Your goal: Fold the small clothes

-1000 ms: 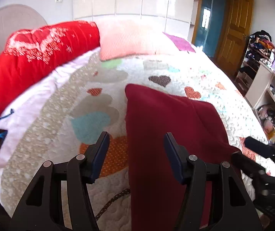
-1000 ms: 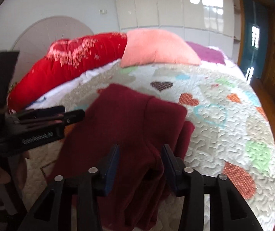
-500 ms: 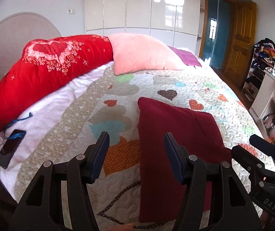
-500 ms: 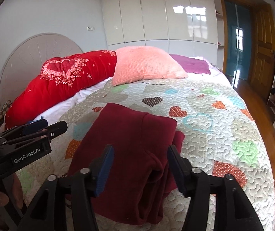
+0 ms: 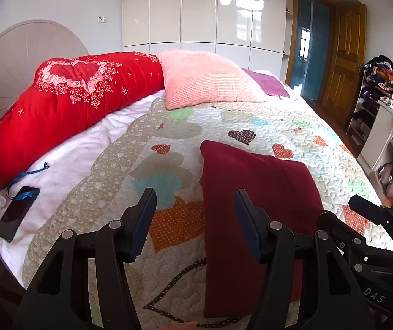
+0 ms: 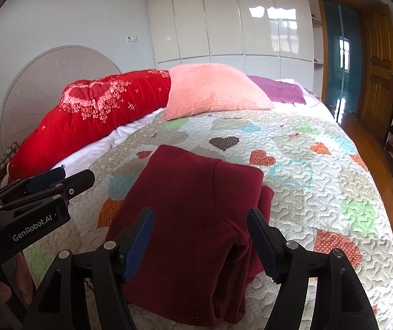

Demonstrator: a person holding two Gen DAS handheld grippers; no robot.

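Observation:
A dark red garment (image 5: 254, 209) (image 6: 193, 220) lies folded into a long rectangle on the heart-patterned quilt (image 5: 251, 121) (image 6: 320, 165); its right side shows stacked layers. My left gripper (image 5: 195, 206) hovers open over the garment's left edge, with nothing between its fingers. My right gripper (image 6: 200, 225) is above the garment's near end, its jaws opening wider, and the pads stand clear of the cloth. Each gripper also shows from the side in the other view, the right gripper (image 5: 372, 228) and the left gripper (image 6: 45, 189).
A red bolster (image 5: 67, 104), a pink pillow (image 5: 204, 79) and a purple cloth (image 5: 268, 85) line the far side of the bed. A phone (image 5: 16, 213) with a blue cord lies on the white sheet at left. Cluttered shelves (image 5: 389, 104) and a wooden door (image 5: 342, 55) stand to the right.
The right gripper's jaws have spread apart and let go of the garment's edge. Both grippers have drawn back and up from the cloth, which now lies flat on the quilt.

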